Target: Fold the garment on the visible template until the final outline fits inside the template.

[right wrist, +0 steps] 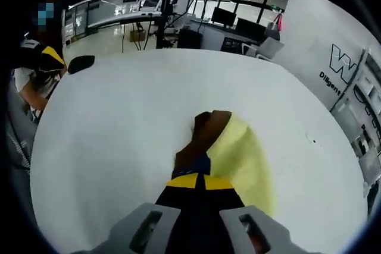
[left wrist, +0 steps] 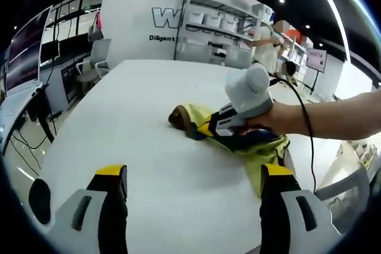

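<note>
Crumpled yellow garment (right wrist: 241, 153) pinched by right gripper (right wrist: 199, 179), smooth white table (right wrist: 107, 123)

Wall lettering (left wrist: 164, 18), upper centre, left gripper view: large "W", "Diligent" beneath.
Same wall (right wrist: 336, 66), right edge, right gripper view: "W", "Diligent".

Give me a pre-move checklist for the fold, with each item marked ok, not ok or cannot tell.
1. Right tongs gripping the yellow garment: ok; jaws closed together on the cloth.
2. Left tongs free for a second grasp: ok; open, above bare white table.
3. Garment spread flat: not ok; bunched in a heap.
4. Template outline visible on the table: cannot tell; no marking shows around the garment.
5. Garment fully on the table: cannot tell; in the left gripper view it lies near the table's right edge.
6. Cable trailing from the right tongs clear of the cloth: ok.
</note>
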